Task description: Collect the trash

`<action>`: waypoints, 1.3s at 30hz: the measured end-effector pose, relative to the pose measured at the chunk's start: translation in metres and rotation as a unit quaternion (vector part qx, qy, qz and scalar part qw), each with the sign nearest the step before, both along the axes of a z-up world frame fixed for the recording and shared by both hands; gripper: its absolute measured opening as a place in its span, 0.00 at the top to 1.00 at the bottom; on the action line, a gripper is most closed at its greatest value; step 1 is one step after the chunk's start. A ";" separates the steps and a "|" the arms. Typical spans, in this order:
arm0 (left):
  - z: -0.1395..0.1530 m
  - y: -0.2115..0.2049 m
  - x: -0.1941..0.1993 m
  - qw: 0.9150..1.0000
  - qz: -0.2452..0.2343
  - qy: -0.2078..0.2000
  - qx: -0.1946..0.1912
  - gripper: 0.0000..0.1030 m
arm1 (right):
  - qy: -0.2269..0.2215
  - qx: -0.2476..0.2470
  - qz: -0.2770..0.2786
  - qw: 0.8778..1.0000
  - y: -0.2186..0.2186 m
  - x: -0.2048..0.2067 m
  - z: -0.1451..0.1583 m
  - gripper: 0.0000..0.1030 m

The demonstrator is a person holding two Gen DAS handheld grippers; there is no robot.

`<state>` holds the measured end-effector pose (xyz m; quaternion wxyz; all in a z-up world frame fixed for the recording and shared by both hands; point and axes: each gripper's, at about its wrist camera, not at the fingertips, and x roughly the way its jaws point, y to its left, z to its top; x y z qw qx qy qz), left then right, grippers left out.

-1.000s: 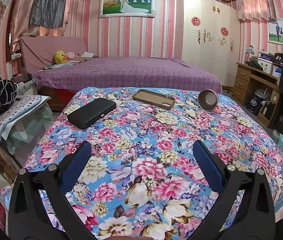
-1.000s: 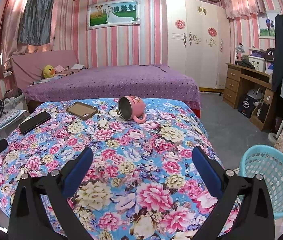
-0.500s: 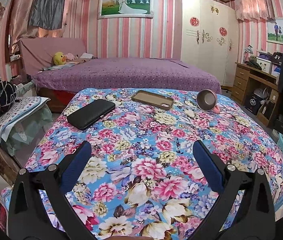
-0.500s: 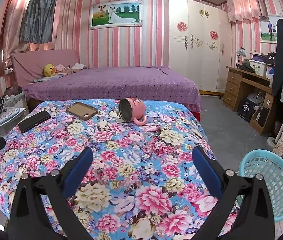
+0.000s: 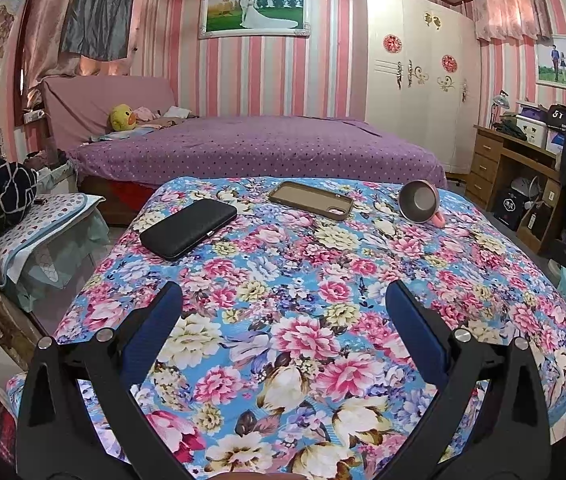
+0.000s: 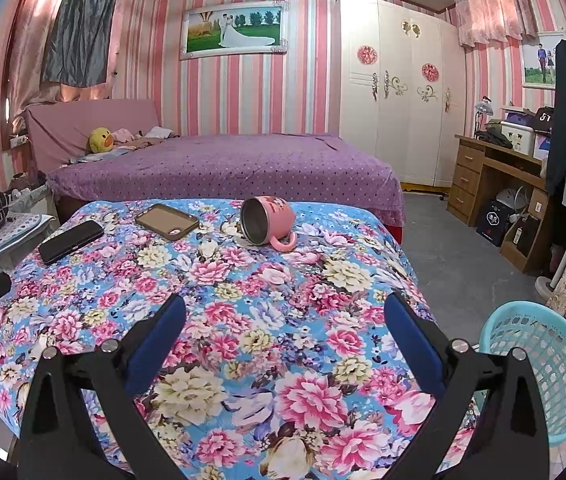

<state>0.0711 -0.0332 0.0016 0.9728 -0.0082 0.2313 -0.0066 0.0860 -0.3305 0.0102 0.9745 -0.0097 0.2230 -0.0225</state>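
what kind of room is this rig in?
A home bedroom, most likely. A bed with a purple spread, a white wardrobe and a framed wedding photo on pink striped walls all show it. The floral-covered table in front is the work surface.

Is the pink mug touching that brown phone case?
Apart. The right wrist view shows flowered cloth between the mug and the case.
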 end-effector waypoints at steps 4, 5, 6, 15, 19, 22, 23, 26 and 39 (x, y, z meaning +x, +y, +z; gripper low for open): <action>-0.001 0.001 0.001 1.000 0.003 0.002 -0.004 0.05 | -0.001 0.000 0.001 1.000 -0.001 -0.001 0.001 0.06; -0.001 0.001 0.001 1.000 0.004 0.002 -0.003 0.05 | 0.001 -0.001 0.001 1.000 0.000 0.000 0.000 0.06; -0.001 0.001 0.001 1.000 0.004 0.002 -0.003 0.05 | 0.001 -0.001 0.000 1.000 0.000 0.000 0.000 0.06; 0.001 0.001 0.004 1.000 0.001 0.001 -0.014 0.05 | -0.006 -0.034 0.001 0.999 0.006 -0.005 0.017 0.06; 0.002 0.001 0.003 1.000 -0.002 -0.001 -0.014 0.05 | -0.024 -0.055 -0.004 0.998 0.010 -0.013 0.014 0.05; 0.001 0.001 0.003 1.000 -0.003 0.001 -0.013 0.05 | -0.017 -0.030 -0.015 0.999 0.005 -0.014 -0.002 0.05; 0.000 0.000 0.002 1.000 -0.003 0.002 -0.010 0.05 | -0.009 -0.017 -0.004 1.000 0.006 -0.014 -0.002 0.05; 0.000 -0.002 0.001 1.000 -0.003 0.002 -0.001 0.05 | -0.031 -0.042 0.008 0.999 0.017 -0.017 0.001 0.05; -0.001 -0.006 -0.002 1.000 -0.003 0.002 0.005 0.05 | -0.016 -0.037 0.012 0.999 0.016 -0.019 -0.001 0.05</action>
